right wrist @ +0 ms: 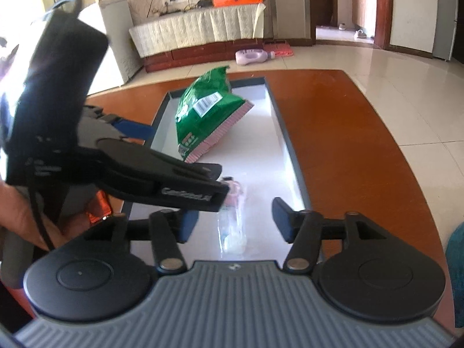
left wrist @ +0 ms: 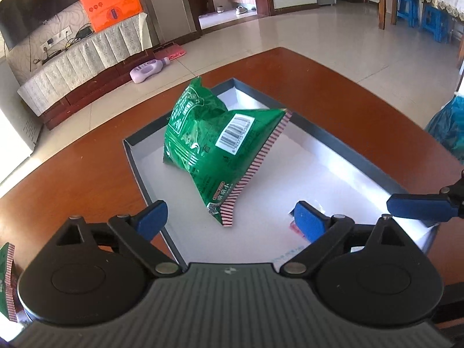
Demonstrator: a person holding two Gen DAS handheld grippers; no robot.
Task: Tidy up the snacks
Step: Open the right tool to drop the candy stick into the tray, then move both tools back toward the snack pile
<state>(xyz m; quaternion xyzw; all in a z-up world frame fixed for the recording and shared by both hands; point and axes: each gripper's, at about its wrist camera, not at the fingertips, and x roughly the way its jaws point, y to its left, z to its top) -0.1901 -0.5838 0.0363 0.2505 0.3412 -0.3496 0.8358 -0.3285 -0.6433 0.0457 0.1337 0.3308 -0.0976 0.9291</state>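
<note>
A green snack bag (left wrist: 208,145) (right wrist: 203,110) stands propped in a shallow dark-rimmed tray (left wrist: 145,130) (right wrist: 285,136) with a white floor, on a brown table. My left gripper (left wrist: 230,217) is open just in front of the bag's striped lower corner, and its pads do not touch the bag. A small clear packet (right wrist: 232,229) with a pink end lies flat on the tray floor. My right gripper (right wrist: 235,221) is open over it, a pad on either side and apart from it. In the right wrist view the left gripper (right wrist: 116,159) crosses from the left.
A second green bag (left wrist: 7,278) shows at the table's left edge. A red-orange packet (right wrist: 98,203) lies under the left gripper. A teal bag (left wrist: 446,127) sits at the right. A hand (right wrist: 17,208) holds the left gripper. Beyond the table's far edge (right wrist: 319,71) is tiled floor.
</note>
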